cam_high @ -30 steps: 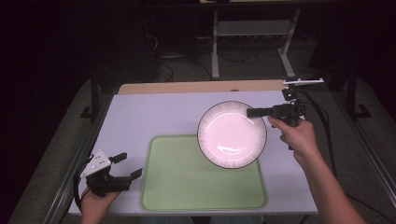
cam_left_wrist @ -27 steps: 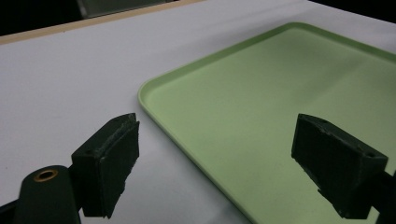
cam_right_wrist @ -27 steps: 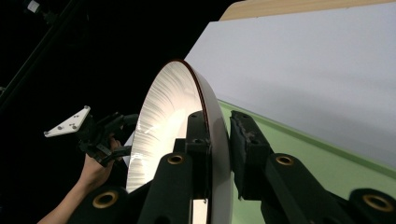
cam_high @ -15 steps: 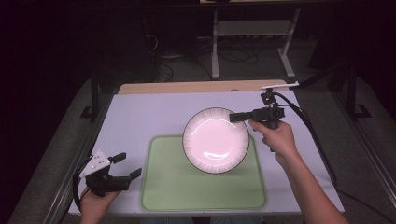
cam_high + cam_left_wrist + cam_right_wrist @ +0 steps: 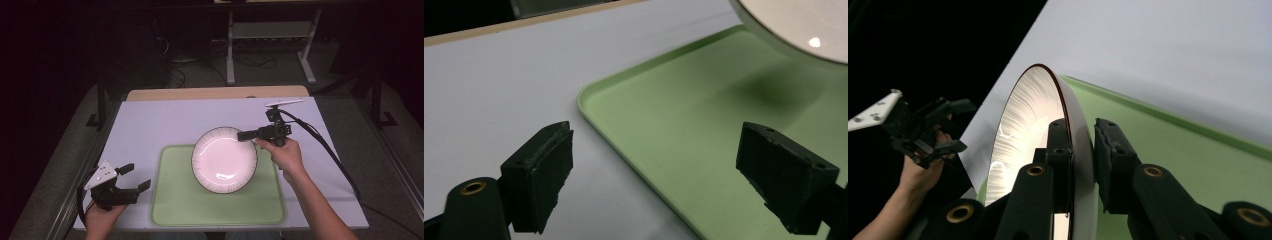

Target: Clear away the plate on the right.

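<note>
The right hand-held gripper (image 5: 246, 134) is pinching the rim of a white ribbed plate with a dark edge line (image 5: 224, 159), its jaws closed one on the upper face and one on the underside, as the right gripper view is showing (image 5: 1082, 150). The plate (image 5: 1023, 135) is hanging over the green tray (image 5: 170, 205), toward the tray's far right part; from its shadow on the tray, seen in the left gripper view, it is probably not resting there yet. The tray is lying near the front edge of the bench (image 5: 150, 120).

The left hand-held gripper (image 5: 137, 177) is waiting near the bench's front left corner, jaws wide apart and holding nothing, facing the tray's left edge (image 5: 634, 125).

The plate is looking like glazed ceramic: stiff, fairly heavy for a one-sided pinch, slick and breakable. Held at the rim alone, it is likely wanting to droop or slip, so a deep bite on the rim, kept level, is seeming the safest hold.
</note>
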